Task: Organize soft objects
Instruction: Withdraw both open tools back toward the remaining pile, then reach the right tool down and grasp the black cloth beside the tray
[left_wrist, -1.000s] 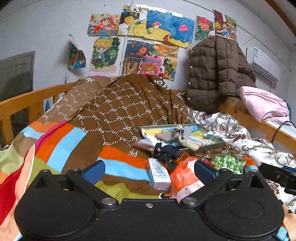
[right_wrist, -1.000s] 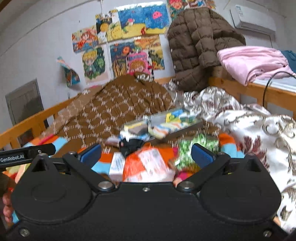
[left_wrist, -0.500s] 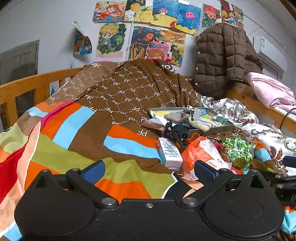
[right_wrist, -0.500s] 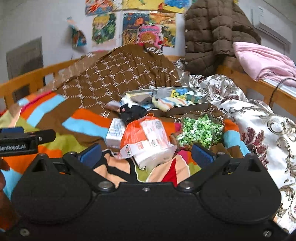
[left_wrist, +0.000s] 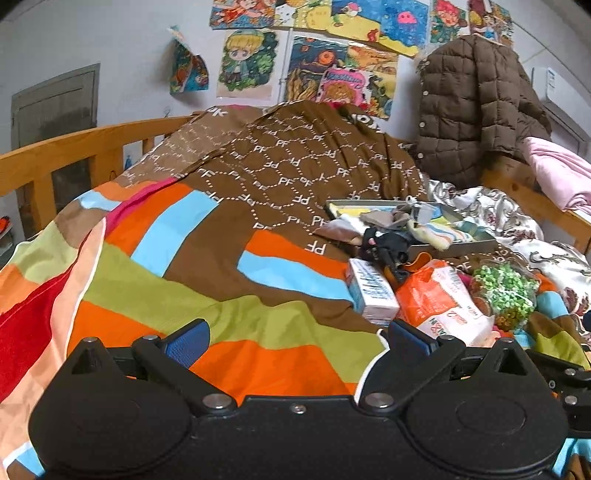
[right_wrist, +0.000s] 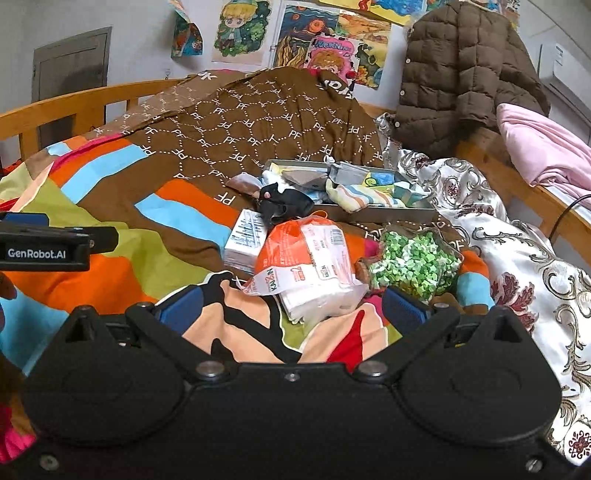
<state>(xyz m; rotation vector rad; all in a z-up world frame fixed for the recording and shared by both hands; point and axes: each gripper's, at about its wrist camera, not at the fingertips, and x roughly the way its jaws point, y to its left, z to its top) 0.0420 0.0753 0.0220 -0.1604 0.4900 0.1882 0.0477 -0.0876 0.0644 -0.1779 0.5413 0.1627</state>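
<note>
While both grippers hover low over the striped quilt (left_wrist: 155, 266) with jaws spread wide and nothing between them, the left gripper (left_wrist: 295, 341) sits over bare orange and green stripes and the right gripper (right_wrist: 290, 314) sits just short of the clutter. Ahead of the right one lie an orange-and-white tissue pack (right_wrist: 314, 258), a small white box (right_wrist: 245, 240) touching its left side, a black soft toy (right_wrist: 284, 205) behind them, and a bag of green bits (right_wrist: 417, 254) to the right. Behind these, a grey tray (right_wrist: 391, 214) holds a striped sock (right_wrist: 365, 195) and other small cloths, near the brown jacket (right_wrist: 465, 74).
</note>
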